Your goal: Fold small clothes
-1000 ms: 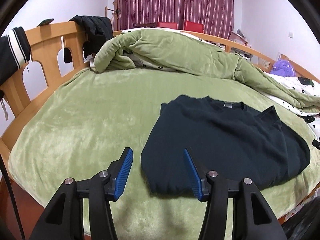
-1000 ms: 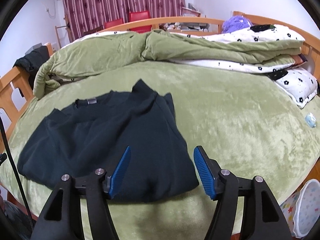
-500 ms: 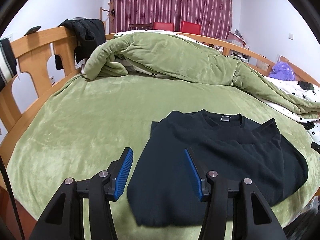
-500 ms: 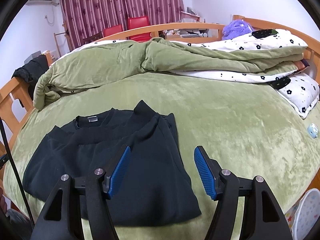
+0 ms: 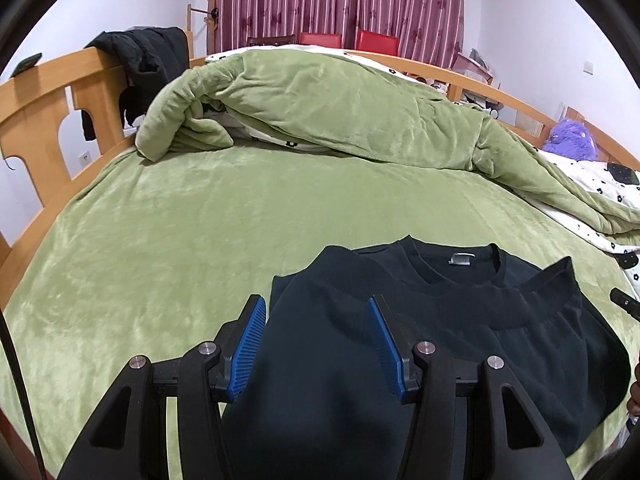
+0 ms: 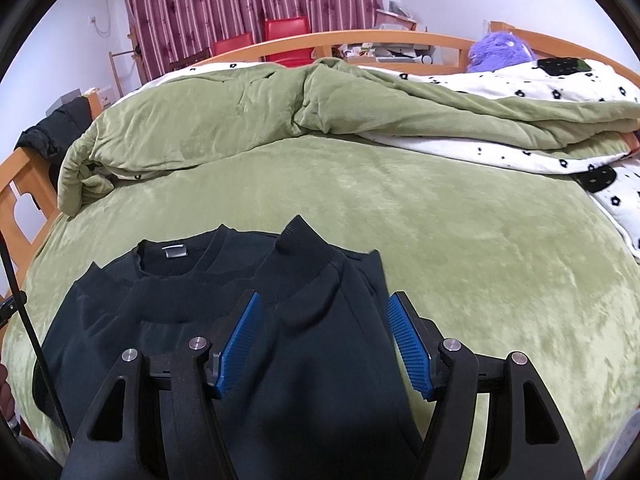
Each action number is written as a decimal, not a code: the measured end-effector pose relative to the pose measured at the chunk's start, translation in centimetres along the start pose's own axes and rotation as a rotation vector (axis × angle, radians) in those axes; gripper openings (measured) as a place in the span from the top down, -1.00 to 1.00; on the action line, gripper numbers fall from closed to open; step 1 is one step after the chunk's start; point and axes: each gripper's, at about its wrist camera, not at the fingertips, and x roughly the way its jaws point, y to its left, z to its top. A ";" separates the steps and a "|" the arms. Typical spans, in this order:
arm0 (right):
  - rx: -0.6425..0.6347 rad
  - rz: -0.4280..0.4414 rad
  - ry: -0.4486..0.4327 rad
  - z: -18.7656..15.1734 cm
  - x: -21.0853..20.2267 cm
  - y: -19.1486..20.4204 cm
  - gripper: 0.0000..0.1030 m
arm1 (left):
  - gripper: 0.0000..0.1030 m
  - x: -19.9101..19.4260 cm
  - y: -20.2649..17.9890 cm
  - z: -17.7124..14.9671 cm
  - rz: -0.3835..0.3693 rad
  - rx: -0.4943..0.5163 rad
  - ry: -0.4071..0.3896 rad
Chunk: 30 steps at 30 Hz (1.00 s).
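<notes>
A dark navy sweatshirt lies on the green bed blanket, hem folded up toward the collar with its grey label. My left gripper is open, its blue pads above the sweatshirt's left folded edge. In the right wrist view the sweatshirt shows the same fold. My right gripper is open, hovering over the sweatshirt's right part near the ribbed hem. Neither gripper holds cloth.
A bunched green duvet with white flowered lining lies across the far side of the bed. A wooden bed rail with a black jacket runs along the left. A purple plush toy sits far right.
Both grippers have moved forward and lower over the sweatshirt, which now fills the space between their pads. The jaws stayed open. The sweatshirt has not changed shape.
</notes>
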 end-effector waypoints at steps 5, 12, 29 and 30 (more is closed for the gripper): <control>-0.009 -0.004 0.024 0.9 3.4 0.9 -0.27 | 0.02 3.1 0.2 0.8 0.002 -0.011 0.021; -0.035 -0.022 0.070 1.3 8.3 2.0 -0.27 | 0.02 7.3 0.9 1.0 0.004 -0.033 0.059; 0.017 -0.150 0.160 0.4 13.9 -0.3 -0.26 | 0.02 11.7 2.3 0.0 0.010 -0.054 0.126; 0.013 -0.154 0.160 0.4 14.0 -0.3 -0.26 | 0.02 11.8 2.4 0.0 0.009 -0.053 0.129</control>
